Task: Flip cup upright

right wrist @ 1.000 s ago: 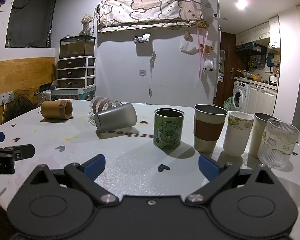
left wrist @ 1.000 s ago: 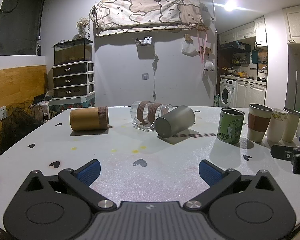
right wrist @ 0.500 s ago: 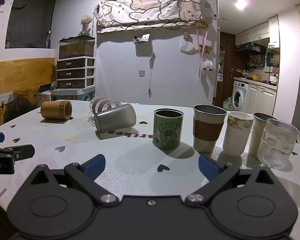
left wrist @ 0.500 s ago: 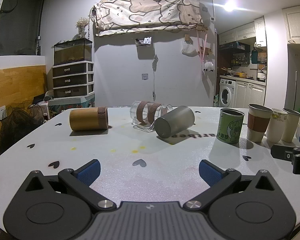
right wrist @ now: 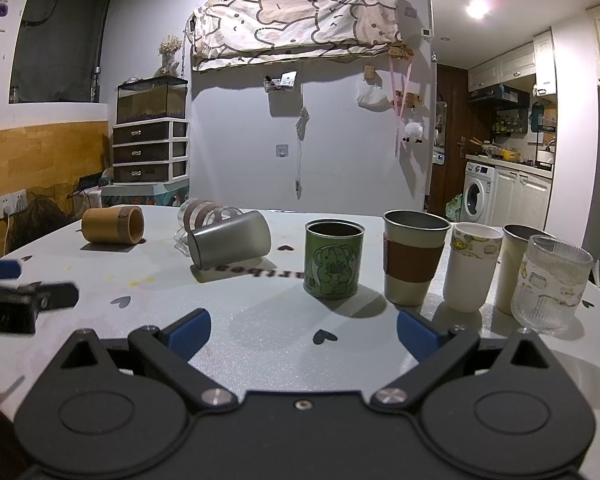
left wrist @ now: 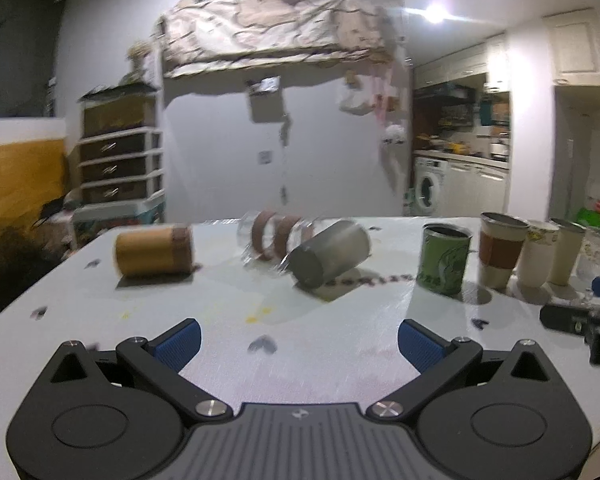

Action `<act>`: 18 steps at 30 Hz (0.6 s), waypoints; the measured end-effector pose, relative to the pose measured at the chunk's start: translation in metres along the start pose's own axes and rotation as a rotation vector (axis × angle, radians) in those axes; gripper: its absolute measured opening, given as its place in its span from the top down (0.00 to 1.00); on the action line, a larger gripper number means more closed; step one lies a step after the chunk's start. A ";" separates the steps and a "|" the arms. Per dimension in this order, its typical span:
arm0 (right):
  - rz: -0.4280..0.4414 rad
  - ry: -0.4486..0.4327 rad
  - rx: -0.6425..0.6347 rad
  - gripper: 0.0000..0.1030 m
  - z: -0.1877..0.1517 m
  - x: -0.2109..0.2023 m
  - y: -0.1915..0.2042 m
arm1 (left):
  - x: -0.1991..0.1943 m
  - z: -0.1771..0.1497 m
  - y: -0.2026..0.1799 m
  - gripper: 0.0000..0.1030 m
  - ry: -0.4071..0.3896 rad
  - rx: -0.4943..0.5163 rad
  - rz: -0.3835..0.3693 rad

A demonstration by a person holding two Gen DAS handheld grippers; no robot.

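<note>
Three cups lie on their sides on the white table (left wrist: 300, 360): a grey metal cup (left wrist: 331, 253) (right wrist: 230, 243), a clear glass with brown bands (left wrist: 274, 235) (right wrist: 202, 213) just behind it, and a tan bamboo cup (left wrist: 154, 251) (right wrist: 113, 225) at the left. My left gripper (left wrist: 298, 344) is open and empty, some way short of the grey cup. My right gripper (right wrist: 303, 334) is open and empty, in front of the upright cups. The left view is blurred.
A row of upright cups stands at the right: a green elephant tin (right wrist: 334, 264), a sleeved cup (right wrist: 414, 262), a white paper cup (right wrist: 473, 266), a metal tumbler (right wrist: 512, 268) and a ribbed glass (right wrist: 552, 284). The other gripper shows at each view's edge (left wrist: 580, 316) (right wrist: 24, 300).
The left gripper has moved forward and a little left toward the lying cups, blurring its view. The right gripper has held still. No cup has moved.
</note>
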State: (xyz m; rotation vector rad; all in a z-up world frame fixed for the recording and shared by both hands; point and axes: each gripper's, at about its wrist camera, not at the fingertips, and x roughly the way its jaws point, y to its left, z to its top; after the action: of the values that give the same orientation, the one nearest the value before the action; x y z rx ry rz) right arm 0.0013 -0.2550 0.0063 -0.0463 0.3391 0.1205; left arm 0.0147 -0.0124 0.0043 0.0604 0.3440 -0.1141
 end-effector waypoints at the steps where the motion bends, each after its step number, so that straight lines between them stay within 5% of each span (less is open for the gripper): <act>1: 0.001 -0.001 0.004 0.02 0.000 -0.001 0.001 | 0.007 0.007 0.004 0.00 -0.006 0.022 -0.017; 8: 0.009 -0.015 0.029 0.02 -0.003 -0.004 -0.001 | 0.058 0.044 -0.002 0.00 0.037 0.212 -0.161; 18: 0.012 -0.018 0.041 0.02 -0.007 -0.007 -0.007 | 0.172 0.066 -0.026 0.08 0.200 0.501 -0.133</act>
State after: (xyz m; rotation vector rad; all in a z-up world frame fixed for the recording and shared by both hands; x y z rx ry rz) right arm -0.0069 -0.2635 0.0019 -0.0030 0.3237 0.1256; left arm 0.1941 -0.0607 0.0074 0.5481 0.5132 -0.3260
